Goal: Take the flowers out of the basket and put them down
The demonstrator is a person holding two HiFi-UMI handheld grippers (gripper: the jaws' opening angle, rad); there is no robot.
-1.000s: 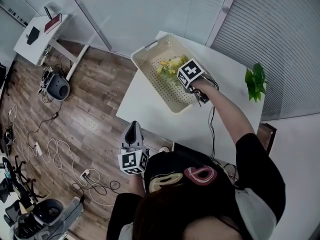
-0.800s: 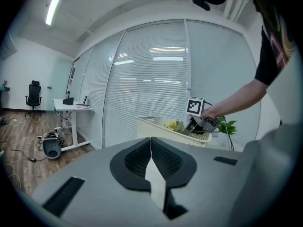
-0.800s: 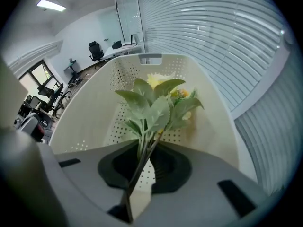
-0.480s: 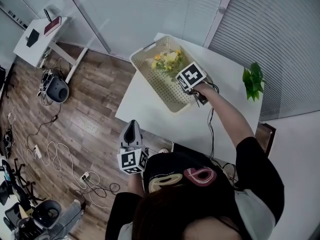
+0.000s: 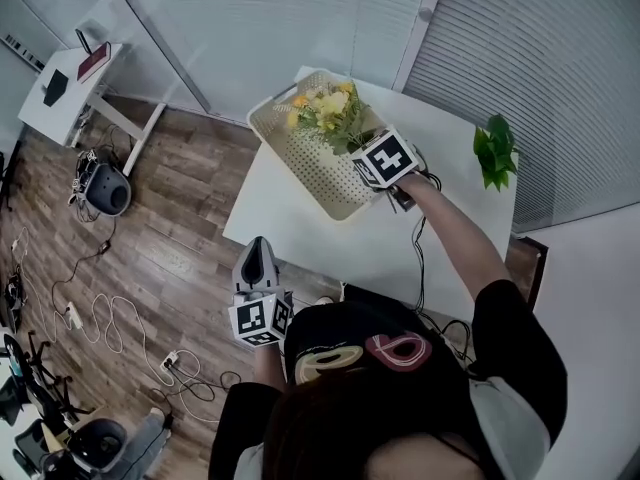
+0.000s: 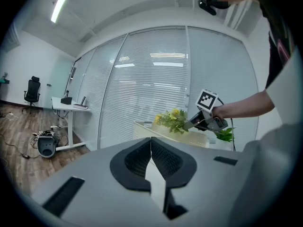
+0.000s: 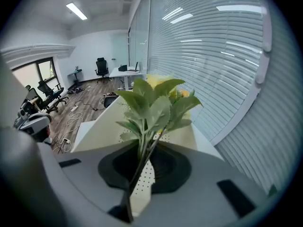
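Upper centre of the head view: flowers (image 5: 325, 108) hang over the far end of the perforated white basket (image 5: 300, 163), which sits on the white table (image 5: 440, 238). Yellow and orange blooms, green leaves.

Right claw (image 5: 358, 144) is clamped on the stems low down, below the leaves. The right gripper view shows the stems running straight down between its jaws.

Left claw (image 5: 258, 253) has its jaws together with nothing in them. It is parked off the table's lower-left edge, over the wood floor (image 5: 150, 228).

Handling, my read:
- Bunch is light, with thin bendy stems and soft heads that crush easily.
- It is top-heavy, so it may swing or pivot in the grip.
- Low on the stems is the right place to hold. Keep off the blooms.

Can't make out:
- Marker cube (image 5: 385, 158) covers the grip point in the head view.
- Stem ends are cut off below the claw.
- Unclear whether the stems are clear of the basket rim.
- Stem count is unclear.
- Can't tell whether anything is left in the basket under the bunch.

Small green plant (image 5: 495, 153) stands at the table's right edge, well apart.
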